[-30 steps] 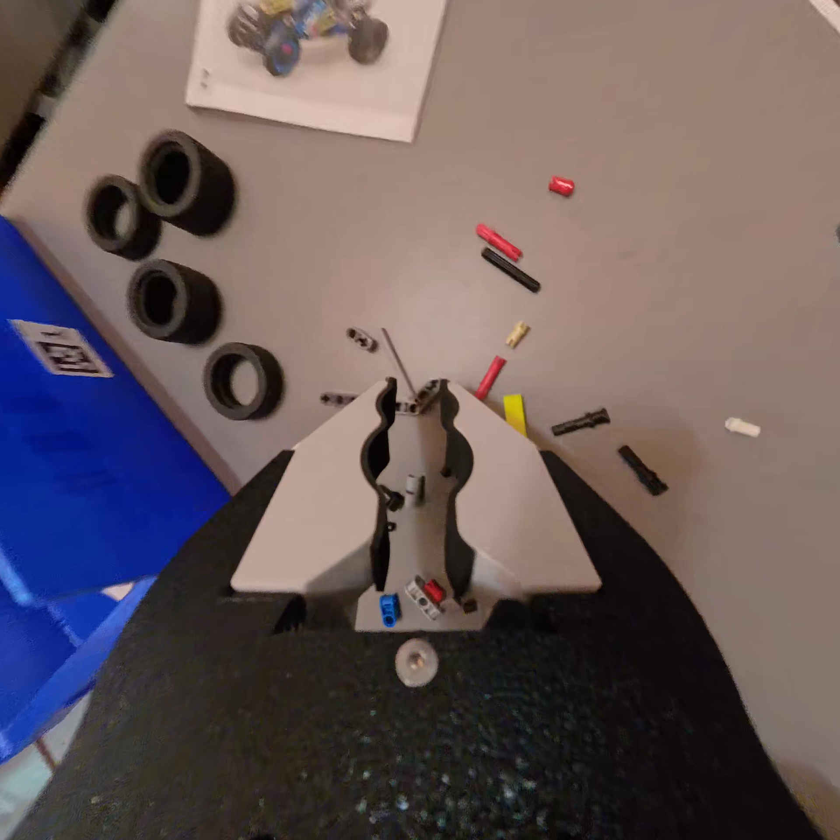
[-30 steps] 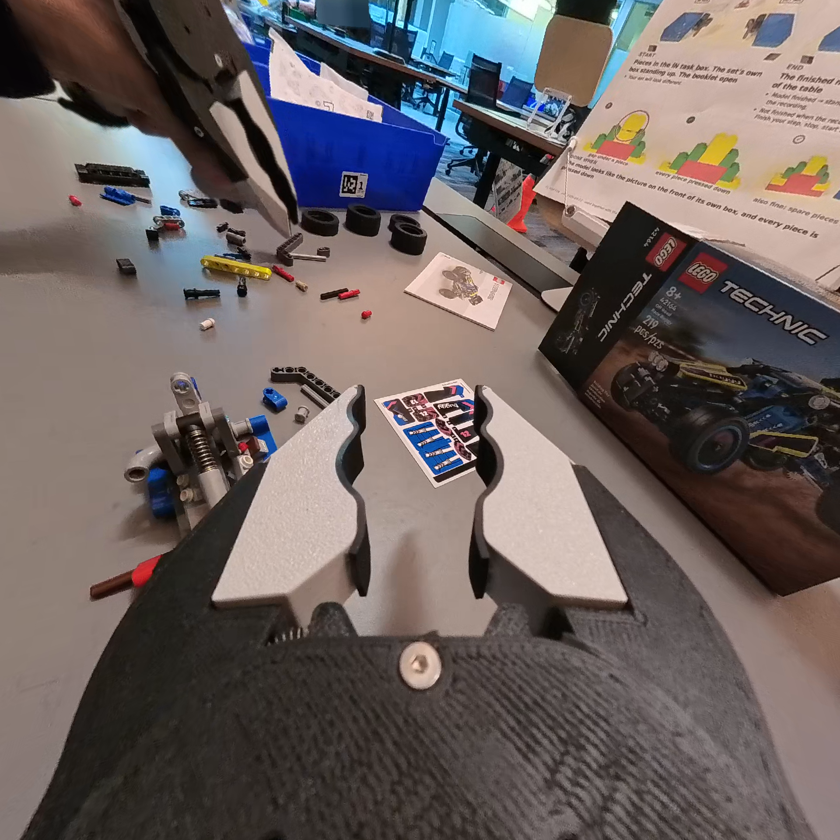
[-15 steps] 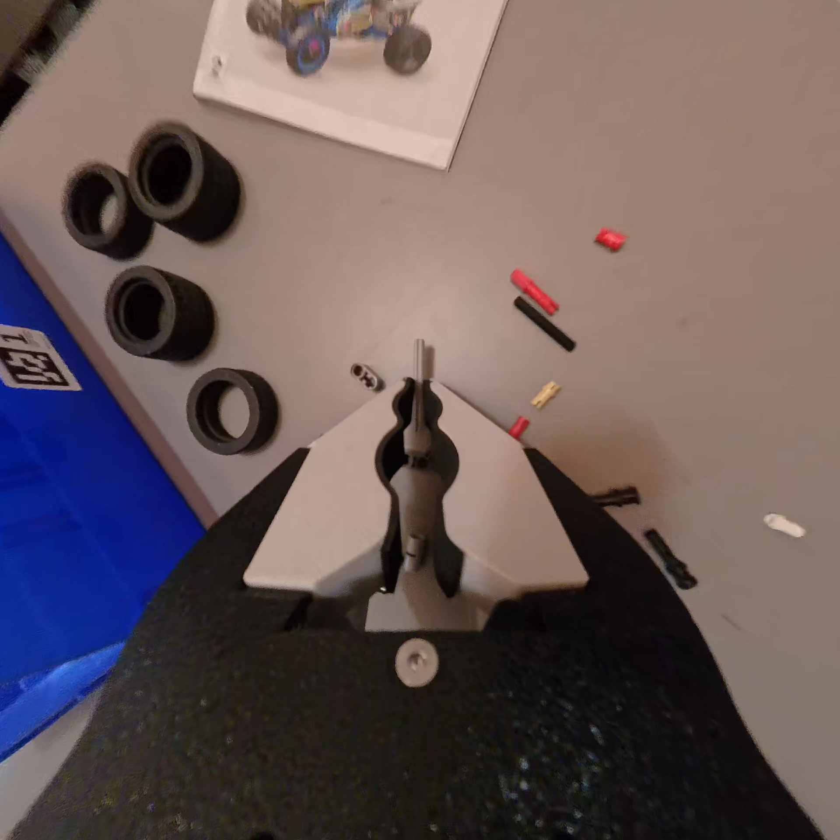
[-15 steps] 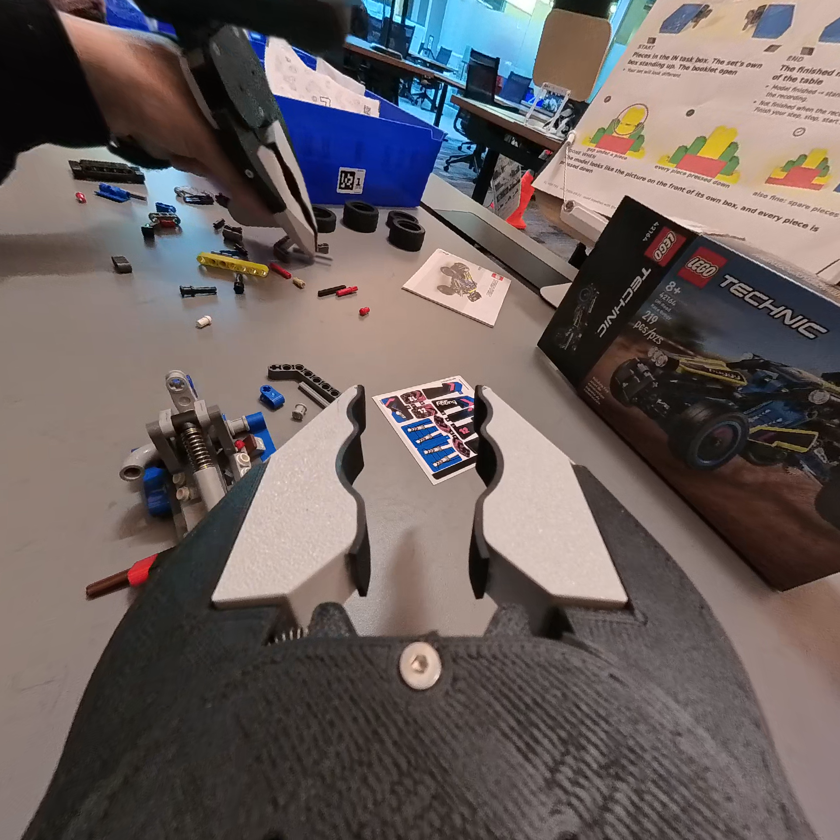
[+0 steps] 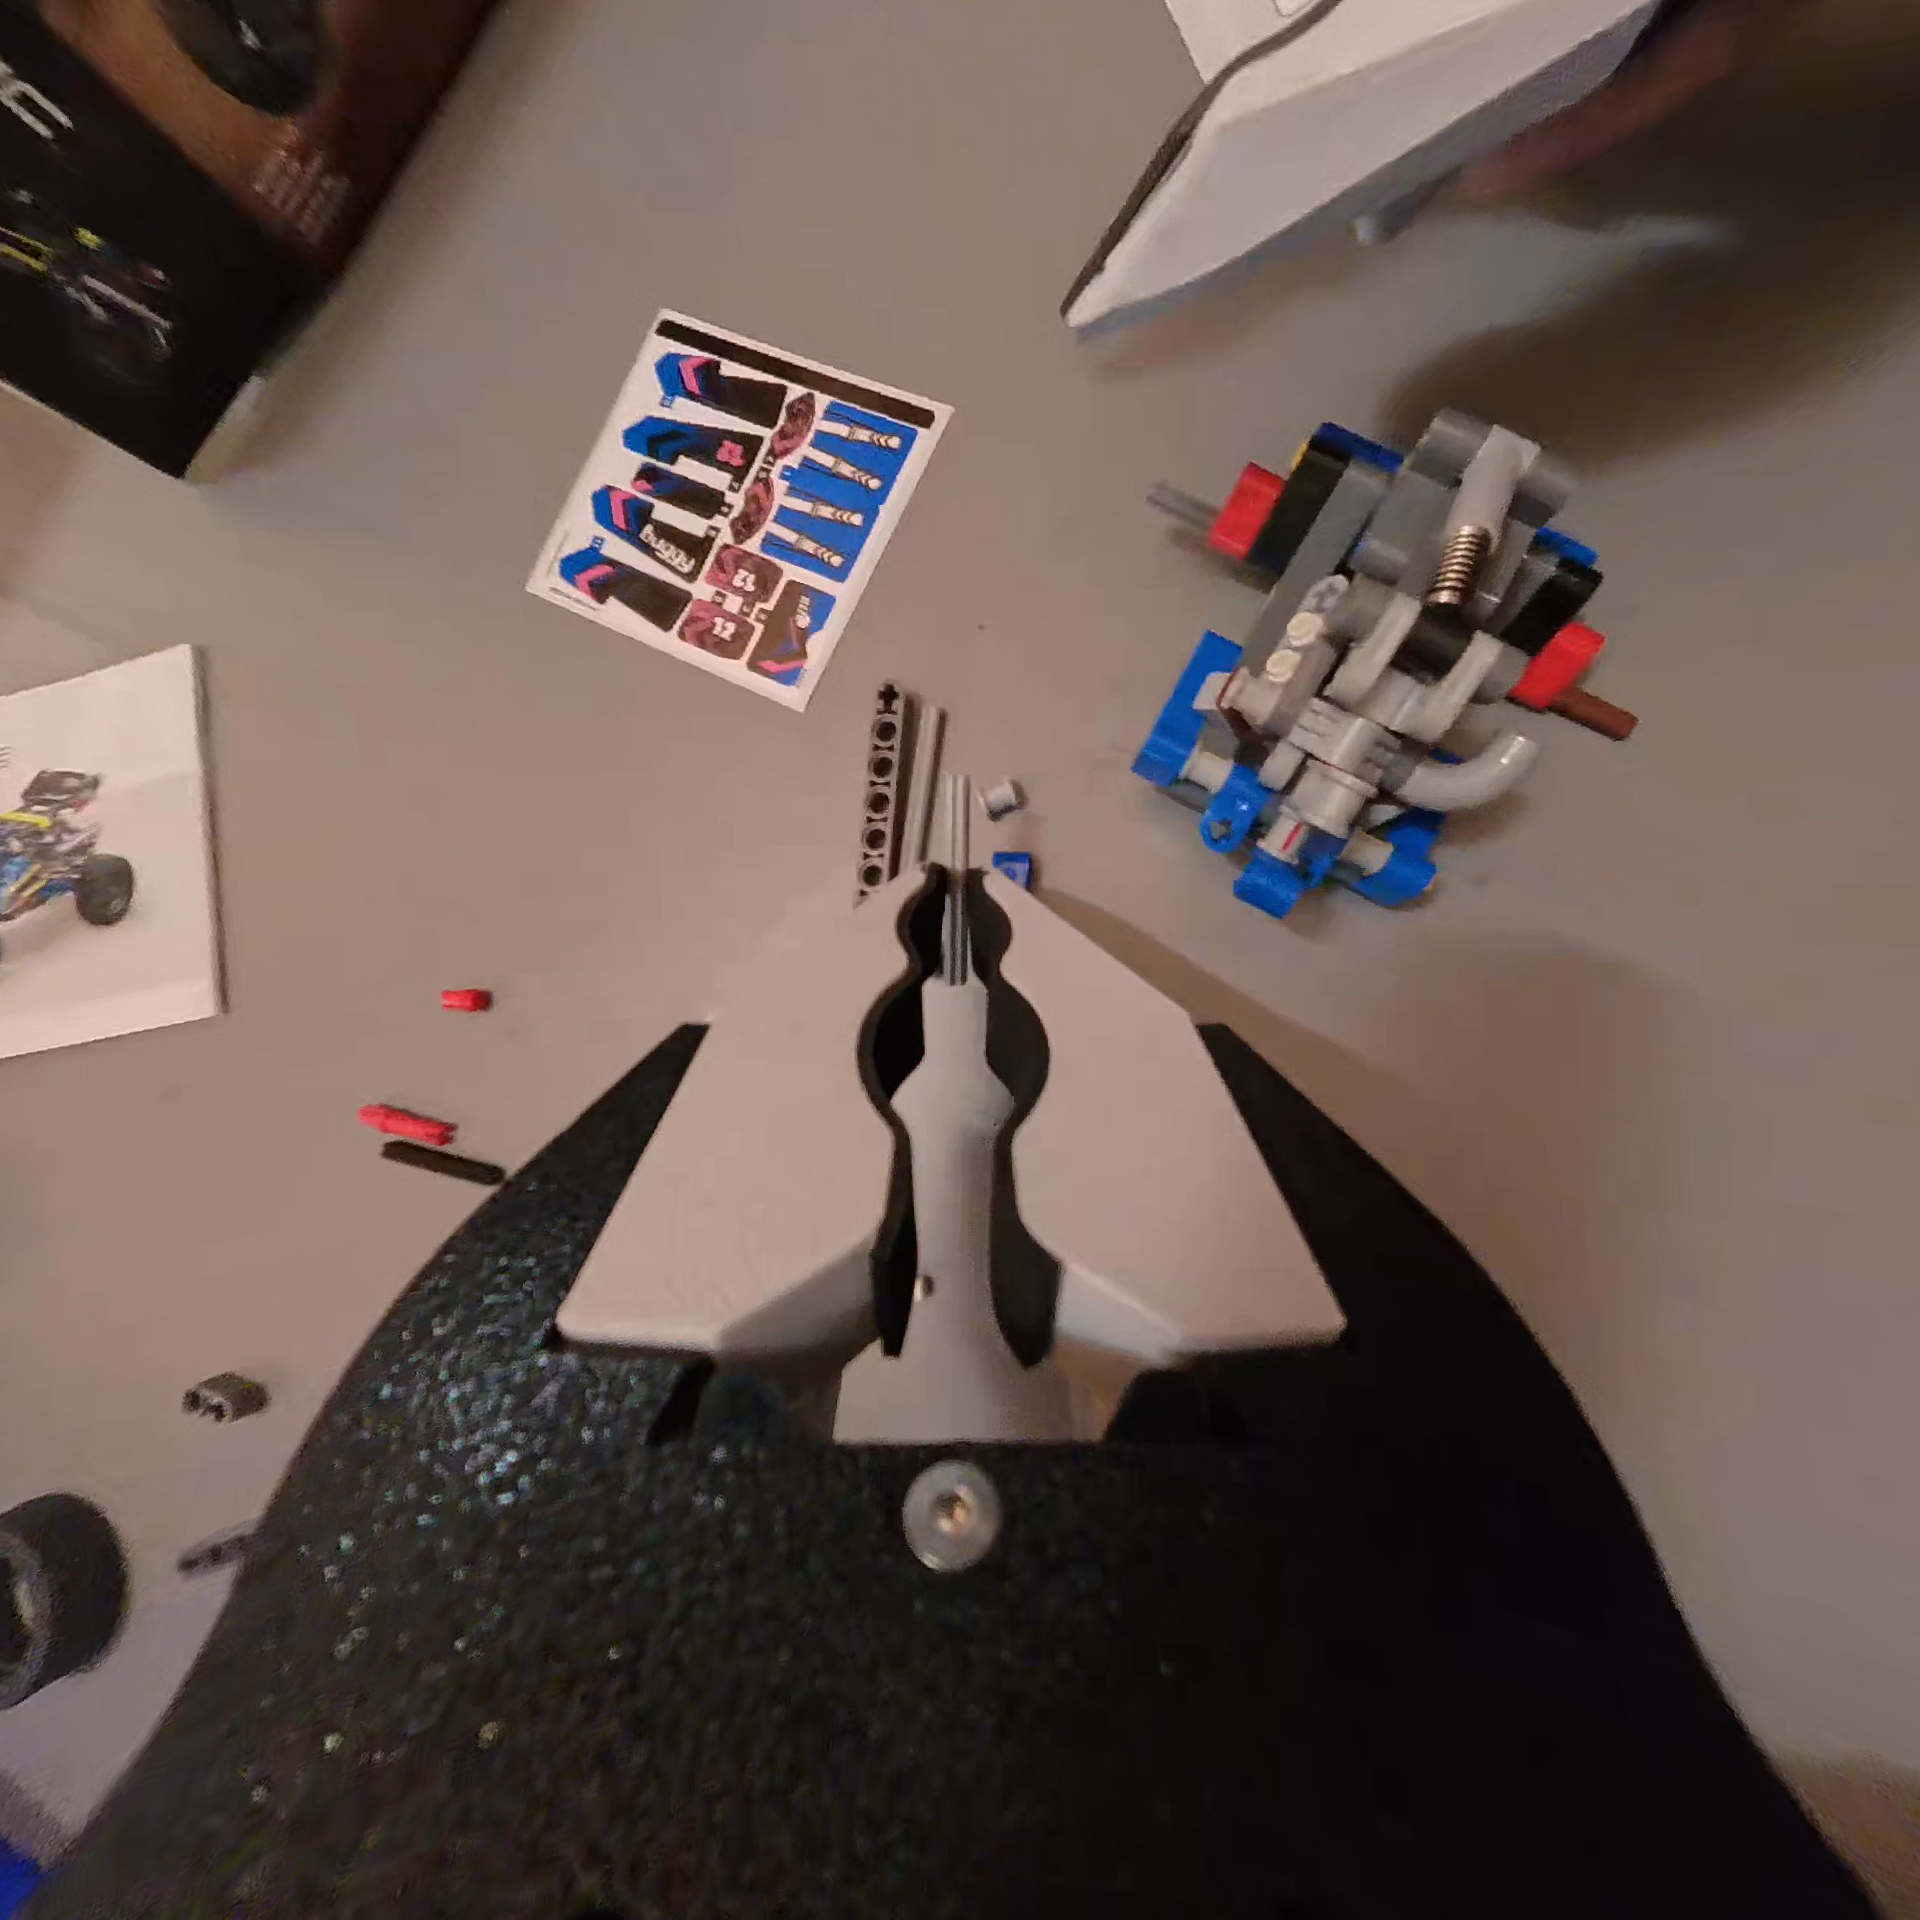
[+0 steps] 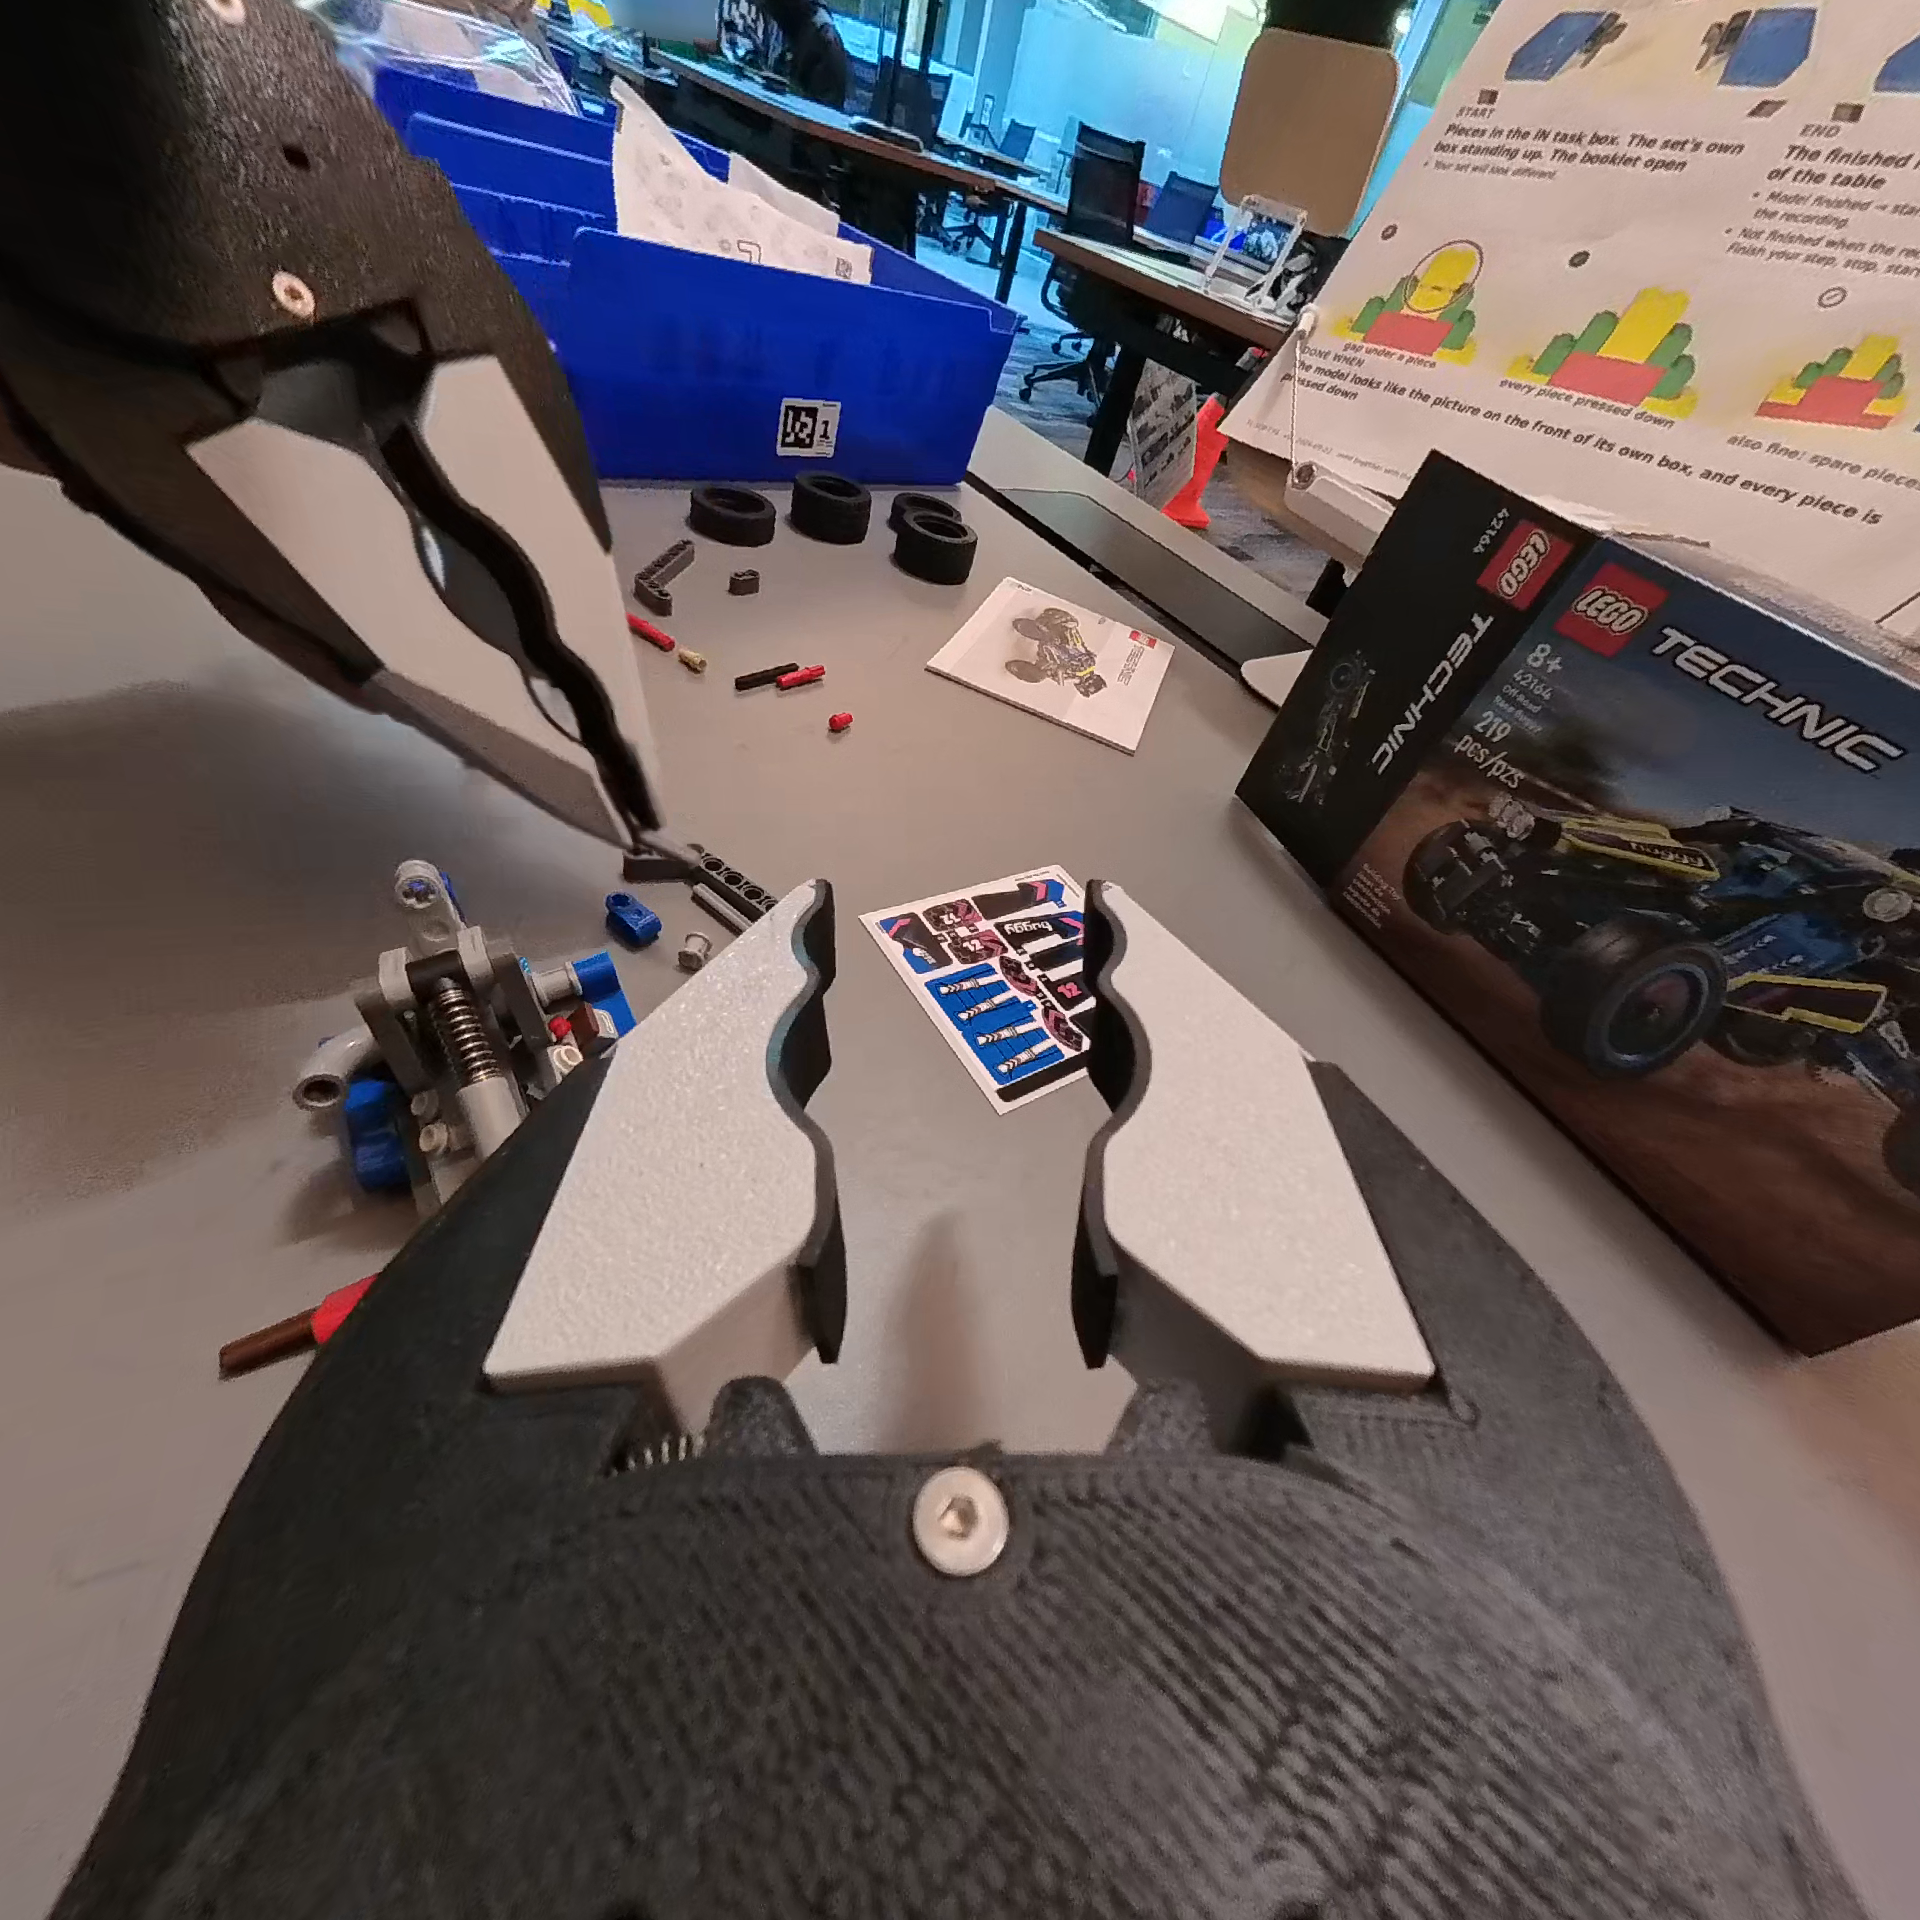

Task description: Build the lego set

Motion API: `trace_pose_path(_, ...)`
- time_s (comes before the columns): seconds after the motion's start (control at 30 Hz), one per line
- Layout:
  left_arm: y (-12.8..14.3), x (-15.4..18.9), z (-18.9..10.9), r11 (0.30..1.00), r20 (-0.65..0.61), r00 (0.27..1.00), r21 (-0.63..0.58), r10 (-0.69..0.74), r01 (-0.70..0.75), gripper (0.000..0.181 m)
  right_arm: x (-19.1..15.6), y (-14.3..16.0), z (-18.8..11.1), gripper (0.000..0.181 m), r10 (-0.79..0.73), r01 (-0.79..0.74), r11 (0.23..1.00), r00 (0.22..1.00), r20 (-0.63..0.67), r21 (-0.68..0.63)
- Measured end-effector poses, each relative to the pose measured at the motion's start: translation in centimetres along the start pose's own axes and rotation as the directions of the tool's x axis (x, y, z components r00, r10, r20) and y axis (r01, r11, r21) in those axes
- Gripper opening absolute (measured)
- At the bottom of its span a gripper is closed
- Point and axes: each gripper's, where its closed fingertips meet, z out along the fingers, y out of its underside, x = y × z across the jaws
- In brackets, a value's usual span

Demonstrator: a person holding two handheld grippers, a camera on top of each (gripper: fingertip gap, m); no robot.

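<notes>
The left gripper (image 5: pixel 954 878) is clamped tight on a thin grey axle (image 5: pixel 956 831) — the rod pokes out past the fingertips, its tip hanging right over a black holed beam (image 5: pixel 883 795) lying on the grey table (image 5: pixel 1455 1091). Just beside that beam sit a tiny pale bush (image 5: pixel 1003 798) and a small blue connector (image 5: pixel 1013 864). Over to the right, the half-built chassis (image 5: pixel 1382 675) — blue frame, grey parts, a metal spring up top, red bits at the ends — rests on the table, apart from both claws. The right gripper (image 6: pixel 956 914) hangs low with its jaws spread wide and nothing between them; through the gap you see the sticker sheet (image 6: pixel 987 987) lying flat. Beyond it to the right stands the set's box (image 6: pixel 1610 831), and farther back the instruction booklet (image 6: pixel 1049 660), four black tyres (image 6: pixel 831 507) and a blue bin (image 6: pixel 727 353). A few red and black pins (image 6: pixel 779 677) lie scattered between tyres and booklet.
</notes>
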Motion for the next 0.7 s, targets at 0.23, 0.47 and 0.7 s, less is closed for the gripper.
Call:
trace_pose_path(0.23, 0.8, 0.3, 0.8, 0.999, -0.025, 0.999, -0.001, -0.034, 0.034, 0.001, 0.0, 0.1, 0.0, 0.046, -0.003, 0.003, 1.0, 1.0, 0.002, -0.007)
trace_pose_path(0.47, 0.8, 0.6, 0.9, 0.999, -0.038, 0.998, 0.012, -0.053, 0.053, 0.006, -0.1, 0.2, 0.1, 0.046, -0.003, 0.003, 1.0, 1.0, 0.004, -0.013)
trace_pose_path(0.7, -0.1, 0.0, -0.8, 0.993, 0.002, 0.996, 0.08, -0.088, 0.088, 0.007, -0.1, 0.2, 0.1, 0.046, -0.002, 0.002, 1.0, 1.0, 0.004, -0.01)
